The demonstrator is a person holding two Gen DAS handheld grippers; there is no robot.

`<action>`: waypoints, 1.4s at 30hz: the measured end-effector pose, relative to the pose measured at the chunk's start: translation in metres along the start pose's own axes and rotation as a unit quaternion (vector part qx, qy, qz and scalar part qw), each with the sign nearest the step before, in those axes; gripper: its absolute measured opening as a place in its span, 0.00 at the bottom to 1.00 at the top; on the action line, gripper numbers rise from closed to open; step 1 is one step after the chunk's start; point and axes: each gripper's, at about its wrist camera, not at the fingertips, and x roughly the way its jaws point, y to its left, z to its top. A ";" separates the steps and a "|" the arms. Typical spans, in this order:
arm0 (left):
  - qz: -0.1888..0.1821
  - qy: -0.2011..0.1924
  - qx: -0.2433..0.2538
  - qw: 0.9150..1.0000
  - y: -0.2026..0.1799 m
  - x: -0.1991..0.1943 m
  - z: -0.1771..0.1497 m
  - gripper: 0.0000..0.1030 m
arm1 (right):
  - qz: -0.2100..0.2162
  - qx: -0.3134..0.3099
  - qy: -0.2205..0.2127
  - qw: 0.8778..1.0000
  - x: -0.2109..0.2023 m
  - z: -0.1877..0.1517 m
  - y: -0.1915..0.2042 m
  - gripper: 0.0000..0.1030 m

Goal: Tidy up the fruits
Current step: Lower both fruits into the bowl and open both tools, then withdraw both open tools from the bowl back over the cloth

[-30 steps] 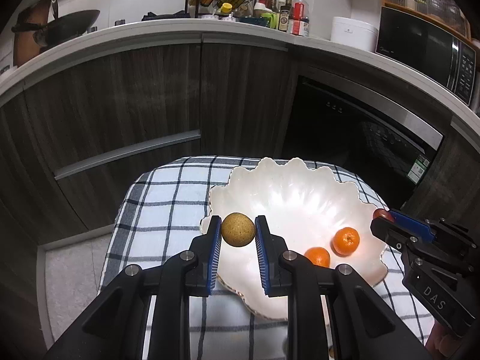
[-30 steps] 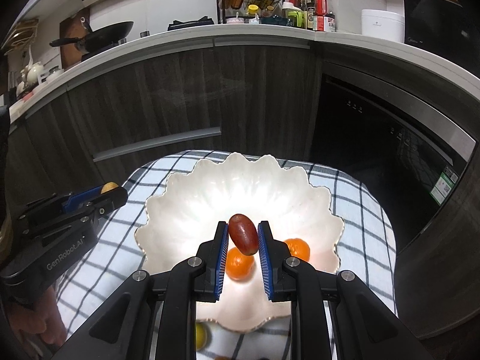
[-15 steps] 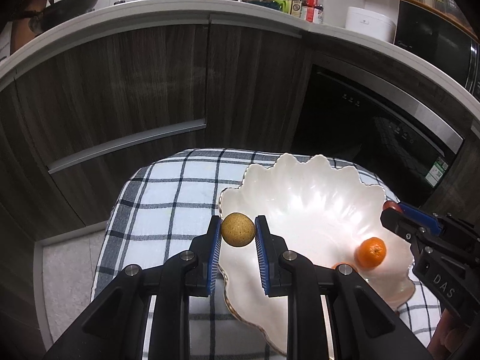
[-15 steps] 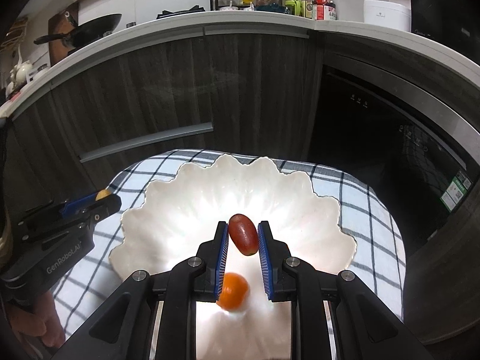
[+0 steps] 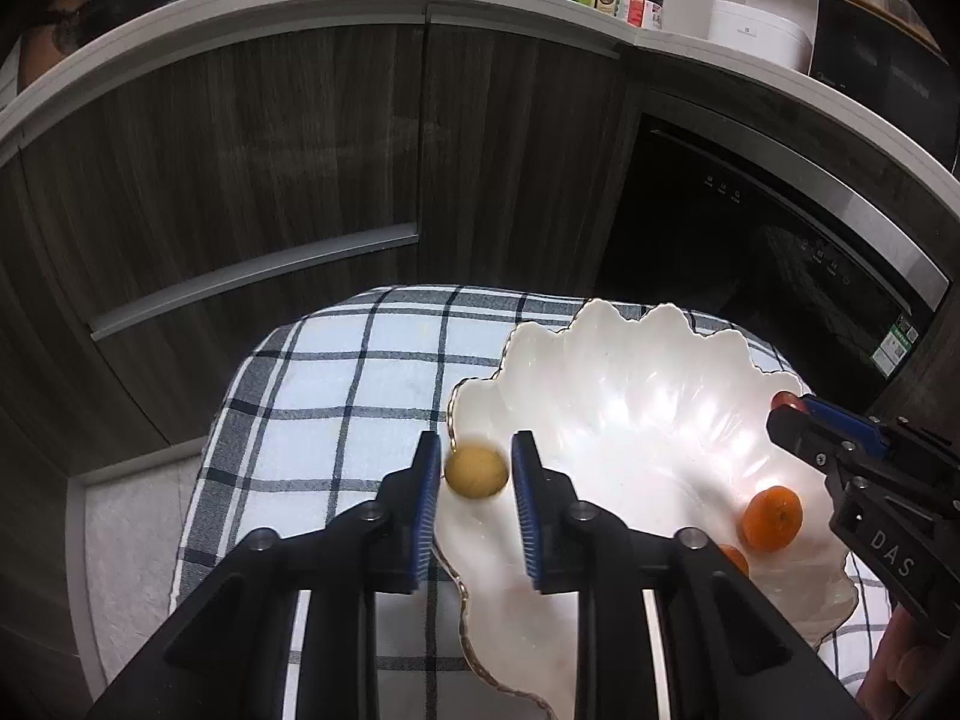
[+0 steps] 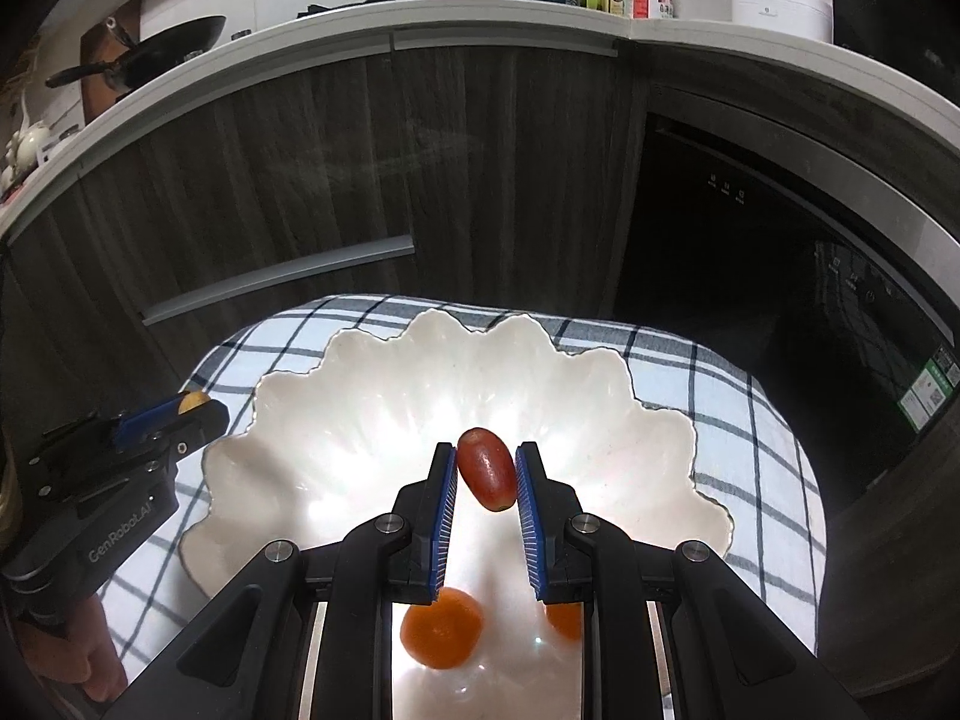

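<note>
- Left wrist view: the table (image 5: 360,396) is small, rounded and covered with a checked cloth. Its near and left edges drop straight to the floor, so any fruit that escapes sideways is likely to roll off.
- The scalloped white bowl (image 5: 630,396) sits toward the table's right side. Its glossy, sloped wall would let a dropped fruit run downhill or bounce out over the low wavy rim.
- The left hand-held gripper (image 5: 476,450) is over the bowl's left rim with its pads close on either side of the tan round fruit (image 5: 476,473). The fruit is blurred, and I cannot tell whether the pads grip it. Released here, it could strike the rim and fall onto the cloth outside.
- The right hand-held gripper (image 6: 486,462) is closed on the red oval fruit (image 6: 487,471), which sits tilted and held near the pad tips, above the bowl's middle. The skewed hold could let the fruit pivot and slip early.
- Two oranges (image 6: 442,629) lie in the bowl below the right hand-held gripper. The red fruit might hit them and skid off.
</note>
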 end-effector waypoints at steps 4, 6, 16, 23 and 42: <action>0.000 -0.004 -0.003 1.000 0.000 -0.002 0.001 0.44 | 0.004 -0.006 0.002 1.000 0.002 0.002 0.001 0.21; 0.003 -0.008 -0.003 1.000 0.001 -0.005 0.001 0.55 | 0.006 -0.011 0.002 1.000 0.002 0.003 0.003 0.24; 0.008 -0.022 -0.008 1.000 0.004 -0.020 -0.001 0.69 | -0.004 -0.004 -0.019 1.000 -0.016 0.006 0.005 0.66; 0.011 -0.035 -0.003 0.999 0.004 -0.041 -0.001 0.72 | -0.008 0.001 -0.031 0.999 -0.033 0.008 0.006 0.66; 0.008 -0.068 0.016 0.998 -0.012 -0.093 -0.004 0.72 | -0.016 0.013 -0.056 0.998 -0.088 -0.004 0.002 0.66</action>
